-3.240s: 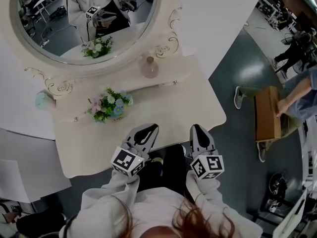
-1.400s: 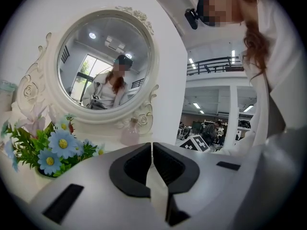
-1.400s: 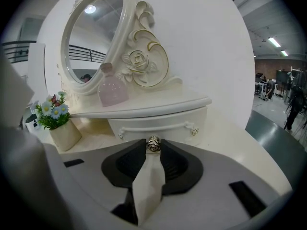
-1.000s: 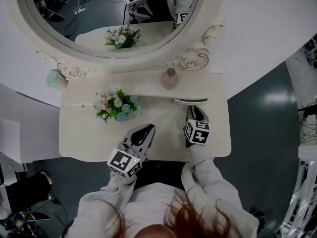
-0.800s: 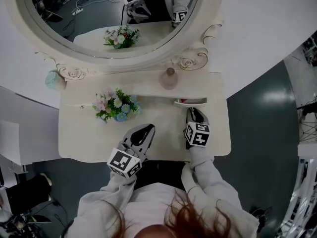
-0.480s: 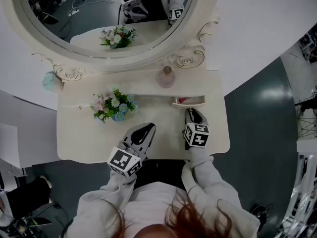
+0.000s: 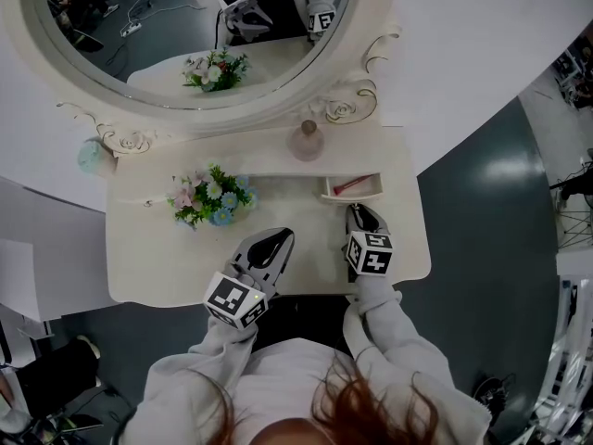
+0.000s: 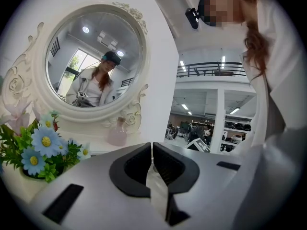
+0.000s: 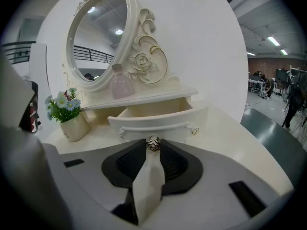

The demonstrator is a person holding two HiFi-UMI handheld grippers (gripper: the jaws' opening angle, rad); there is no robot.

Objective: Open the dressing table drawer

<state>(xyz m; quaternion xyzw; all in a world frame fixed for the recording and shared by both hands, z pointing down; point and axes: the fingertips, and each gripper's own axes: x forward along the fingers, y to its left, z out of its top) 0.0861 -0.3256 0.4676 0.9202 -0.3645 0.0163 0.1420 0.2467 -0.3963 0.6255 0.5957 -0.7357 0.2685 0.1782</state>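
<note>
I'm clamping right tongs [image 9: 152, 146] on knob [image 9: 153, 143]; drawer [image 9: 158, 120] sitting part-open just beyond tips. Left tongs [image 8: 152, 150] together, empty. I'm risking grip slipping off small knob under off-axis pull.

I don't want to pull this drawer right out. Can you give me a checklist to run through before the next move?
1. Right tool clamped on the knob: ok.
2. Drawer coming out: ok, partly open, with a red item showing inside.
3. Left tool clear of the drawer: ok, shut, empty, above the tabletop.
4. Flowers out of the drawer's path: ok, off to its left.
5. Travel left before the drawer comes free: cannot tell.
</note>
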